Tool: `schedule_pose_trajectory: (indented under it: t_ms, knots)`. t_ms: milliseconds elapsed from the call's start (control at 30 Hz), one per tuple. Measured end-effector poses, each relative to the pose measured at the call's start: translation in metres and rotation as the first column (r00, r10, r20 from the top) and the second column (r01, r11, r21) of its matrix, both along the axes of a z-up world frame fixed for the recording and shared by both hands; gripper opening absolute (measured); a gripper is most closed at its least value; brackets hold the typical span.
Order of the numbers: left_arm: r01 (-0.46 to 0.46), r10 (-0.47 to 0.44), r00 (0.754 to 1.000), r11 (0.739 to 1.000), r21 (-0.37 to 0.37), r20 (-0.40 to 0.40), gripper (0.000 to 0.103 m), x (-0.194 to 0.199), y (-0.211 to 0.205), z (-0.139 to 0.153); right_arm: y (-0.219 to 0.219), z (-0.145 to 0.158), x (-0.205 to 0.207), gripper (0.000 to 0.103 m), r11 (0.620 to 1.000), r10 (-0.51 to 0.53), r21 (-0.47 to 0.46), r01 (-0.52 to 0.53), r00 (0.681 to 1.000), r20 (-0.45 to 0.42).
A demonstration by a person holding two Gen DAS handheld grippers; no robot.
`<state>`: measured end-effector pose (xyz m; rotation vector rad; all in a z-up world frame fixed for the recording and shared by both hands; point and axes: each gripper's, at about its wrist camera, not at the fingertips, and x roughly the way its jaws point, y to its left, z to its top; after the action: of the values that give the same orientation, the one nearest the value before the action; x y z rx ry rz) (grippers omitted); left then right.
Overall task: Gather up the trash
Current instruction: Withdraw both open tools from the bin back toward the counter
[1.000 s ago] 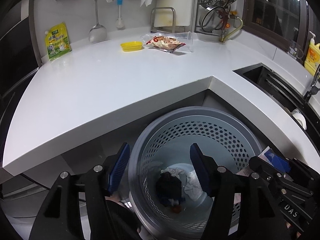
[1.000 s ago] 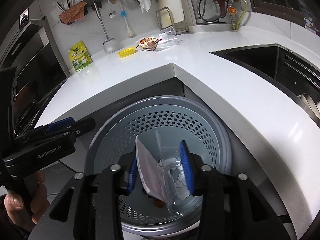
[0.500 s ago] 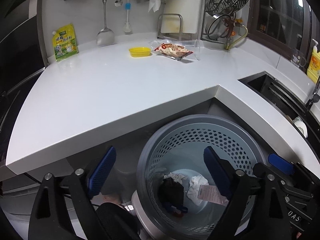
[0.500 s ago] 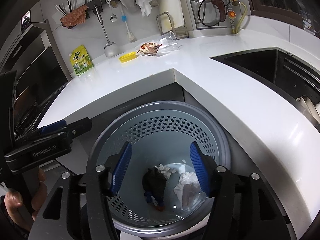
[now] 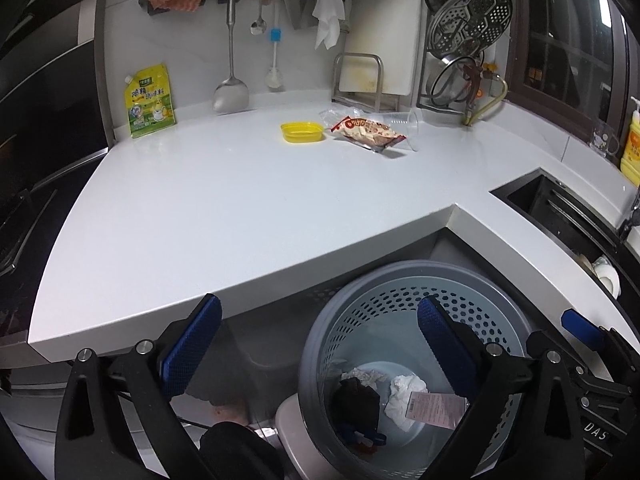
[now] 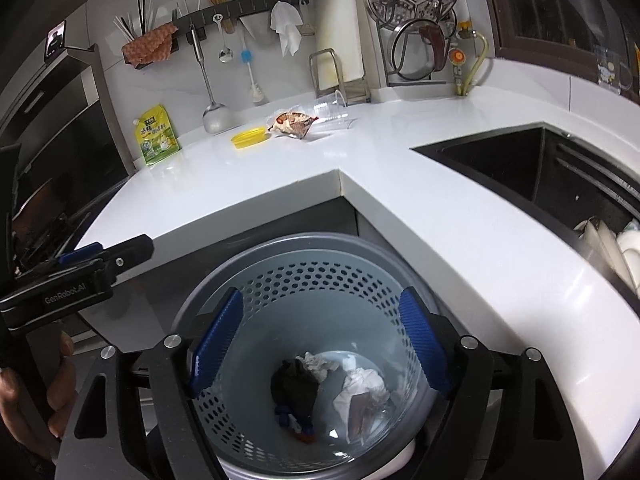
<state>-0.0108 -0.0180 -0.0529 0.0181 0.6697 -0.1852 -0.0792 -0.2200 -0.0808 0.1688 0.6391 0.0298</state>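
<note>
A grey perforated bin (image 5: 400, 268) (image 6: 304, 240) stands on the floor in the counter's inner corner. At its bottom lie a black item (image 5: 356, 400) (image 6: 296, 384), crumpled white paper (image 5: 402, 390) (image 6: 360, 384) and a printed clear wrapper (image 5: 436, 404) (image 6: 364, 412). My left gripper (image 5: 319, 306) hovers over the bin's left rim, jaws opening, nothing between them. My right gripper (image 6: 322, 296) hangs above the bin's mouth, jaws opening and empty. Far back on the counter lie a red snack wrapper (image 5: 368, 130) (image 6: 292, 122), a tipped clear cup (image 5: 404, 122) (image 6: 332, 110) and a yellow lid (image 5: 302, 132) (image 6: 248, 138).
The white L-shaped countertop (image 5: 240, 208) overhangs the bin. A green-yellow pouch (image 5: 150, 102) leans on the back wall under hanging utensils. A dark sink (image 5: 560, 208) with dishes is at the right, and a yellow bottle (image 5: 632, 148) beyond it. A hand (image 6: 60, 380) holds the left gripper.
Both grippers' jaws have spread wide. The clear wrapper left the right gripper's pads and now lies in the bin. The left gripper rose a little, showing more of the counter.
</note>
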Motion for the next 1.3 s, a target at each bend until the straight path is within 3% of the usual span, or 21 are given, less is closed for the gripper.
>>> schedule_pose_trajectory:
  t_ms: [300,500,767,933,1300]
  knots:
    - [-0.032,0.030,0.998,0.999,0.019,0.062,0.097,0.008,0.006,0.015,0.000,0.013,0.017,0.080,1.000,0.009,-0.023,-0.008,1.000,0.025]
    - [-0.046,0.048,0.997,0.998,-0.034,0.062,0.097,0.027,0.019,0.027,-0.001,0.031,0.034,0.080,1.000,0.017,-0.018,-0.015,0.997,0.074]
    - [-0.040,0.039,0.996,0.999,0.011,0.082,0.097,0.063,0.022,0.042,0.000,0.059,0.071,0.080,0.999,0.010,-0.037,-0.006,0.993,0.120]
    - [-0.026,0.027,0.995,0.999,-0.019,0.092,0.097,0.087,0.028,0.049,0.004,0.068,0.099,0.080,0.999,0.023,-0.039,-0.018,0.992,0.125]
    - [-0.037,0.036,0.995,0.999,0.013,0.090,0.097,0.152,0.030,0.054,0.016,0.075,0.168,0.080,0.997,0.044,-0.071,-0.038,0.995,0.089]
